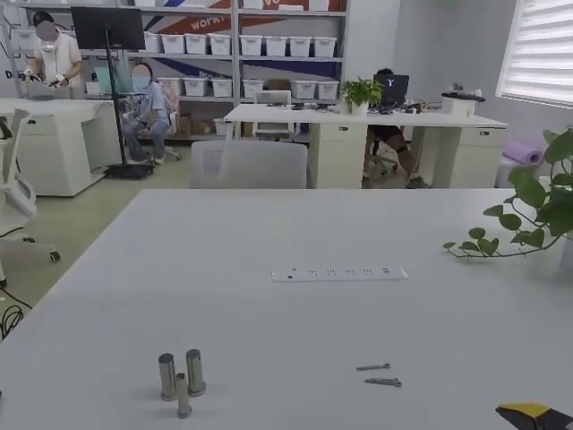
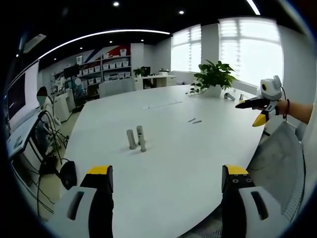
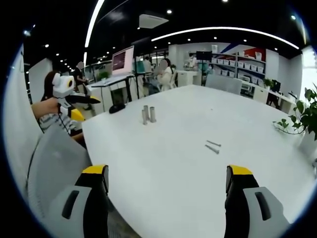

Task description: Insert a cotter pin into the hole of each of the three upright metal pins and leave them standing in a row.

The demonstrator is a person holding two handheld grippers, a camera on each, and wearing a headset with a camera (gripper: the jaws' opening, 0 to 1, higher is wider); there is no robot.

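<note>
Left gripper (image 2: 167, 172) and right gripper (image 3: 166, 172) hover, fingers (image 2: 100, 174) apart, metal pins (image 1: 182, 376) upright

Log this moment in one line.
left gripper open | right gripper open | three metal pins upright, clustered | cotter pins loose on table

table (image 1: 269, 233) white | metal pins (image 1: 195, 372) silver-grey | plant (image 1: 530, 190) — green leaves
</note>
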